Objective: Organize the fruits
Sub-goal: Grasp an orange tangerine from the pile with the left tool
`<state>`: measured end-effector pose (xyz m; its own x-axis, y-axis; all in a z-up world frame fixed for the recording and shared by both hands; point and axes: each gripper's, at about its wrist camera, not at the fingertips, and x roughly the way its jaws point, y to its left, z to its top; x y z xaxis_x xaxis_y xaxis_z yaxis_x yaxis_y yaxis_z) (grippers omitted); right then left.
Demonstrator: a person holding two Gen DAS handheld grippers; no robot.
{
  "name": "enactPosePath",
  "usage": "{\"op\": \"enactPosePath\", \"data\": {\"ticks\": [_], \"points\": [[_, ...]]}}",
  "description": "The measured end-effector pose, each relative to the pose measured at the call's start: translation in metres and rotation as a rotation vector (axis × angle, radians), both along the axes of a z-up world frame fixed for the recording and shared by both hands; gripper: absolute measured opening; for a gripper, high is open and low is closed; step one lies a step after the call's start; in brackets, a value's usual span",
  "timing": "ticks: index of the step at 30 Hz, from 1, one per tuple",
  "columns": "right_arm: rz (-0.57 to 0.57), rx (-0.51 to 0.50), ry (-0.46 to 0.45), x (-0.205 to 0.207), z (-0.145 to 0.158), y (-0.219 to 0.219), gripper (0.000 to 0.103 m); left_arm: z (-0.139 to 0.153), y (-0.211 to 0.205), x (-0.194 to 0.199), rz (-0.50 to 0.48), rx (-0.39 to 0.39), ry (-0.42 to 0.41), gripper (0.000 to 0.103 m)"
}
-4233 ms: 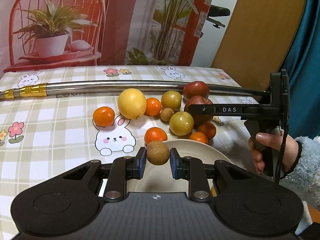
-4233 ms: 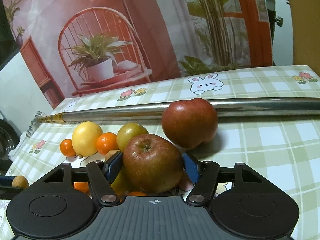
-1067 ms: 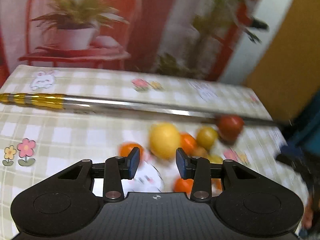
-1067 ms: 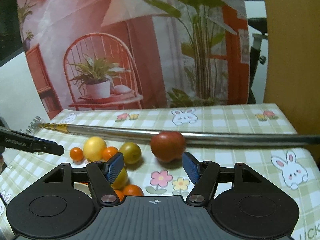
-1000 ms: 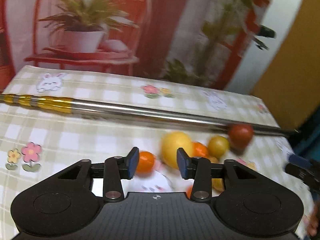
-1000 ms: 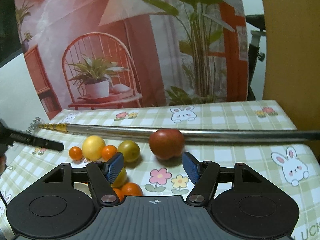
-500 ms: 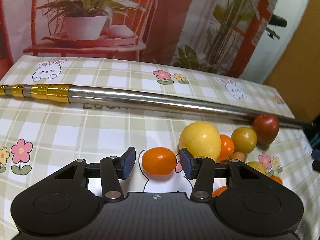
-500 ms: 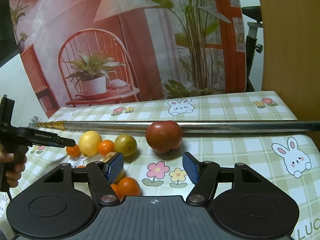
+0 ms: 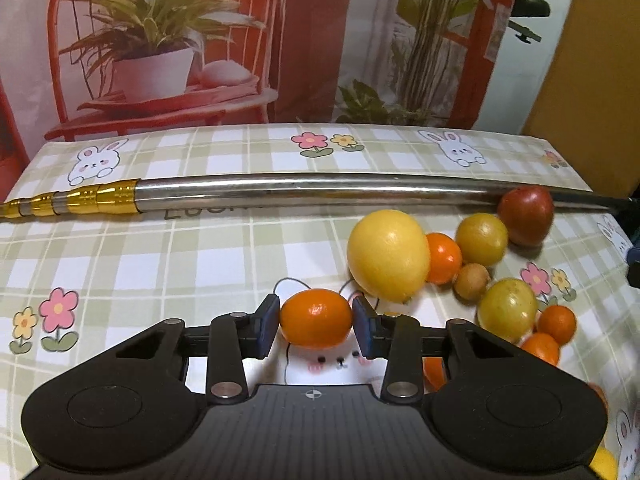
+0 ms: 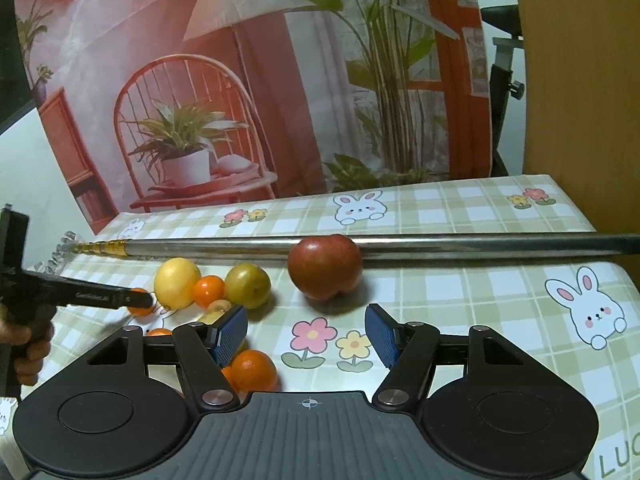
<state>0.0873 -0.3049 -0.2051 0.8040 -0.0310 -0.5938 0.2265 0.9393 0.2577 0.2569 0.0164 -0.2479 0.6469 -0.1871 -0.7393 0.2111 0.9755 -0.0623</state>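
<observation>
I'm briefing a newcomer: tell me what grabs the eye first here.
First, the small orange between the closing fingers of the left gripper, on the bunny tablecloth. Then the big yellow fruit right of it, and the red apple against the long metal rod.

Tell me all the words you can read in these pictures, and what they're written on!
"LUC": on the tablecloth, bottom right corner of the right wrist view; the rest is cut off.
Dark letters on the tablecloth under the metal pole, left wrist view: half hidden by the pole, not readable.
Small white print on the left gripper arm, right wrist view: too small and blurred to read.
</observation>
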Motion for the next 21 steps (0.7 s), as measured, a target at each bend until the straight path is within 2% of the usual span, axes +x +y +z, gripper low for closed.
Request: {"op": "enactPosePath", "data": {"ticks": [9,14,16,18,21], "points": [[-0.005,0.012,0.013,-0.002,-0.010,-0.006,0.062,0.024,0.001,-0.046,-0.041,-0.076,-0.044,0.042],[0.007,-0.024,-0.032,0.005,-0.012,-0.011,0.063,0.030,-0.006,-0.067,-0.062,-0.097,-0.071,0.042],[0.010,-0.066,-0.088,0.012,-0.011,-0.013,0.075,0.031,-0.008,-0.073,-0.069,-0.107,-0.074,0.042],[0.013,-0.087,-0.113,0.022,-0.014,-0.016,0.077,0.031,-0.010,-0.079,-0.078,-0.116,-0.074,0.042],[0.030,-0.108,-0.095,0.050,-0.021,-0.023,0.077,0.031,-0.012,-0.084,-0.085,-0.127,-0.070,0.042]]}}
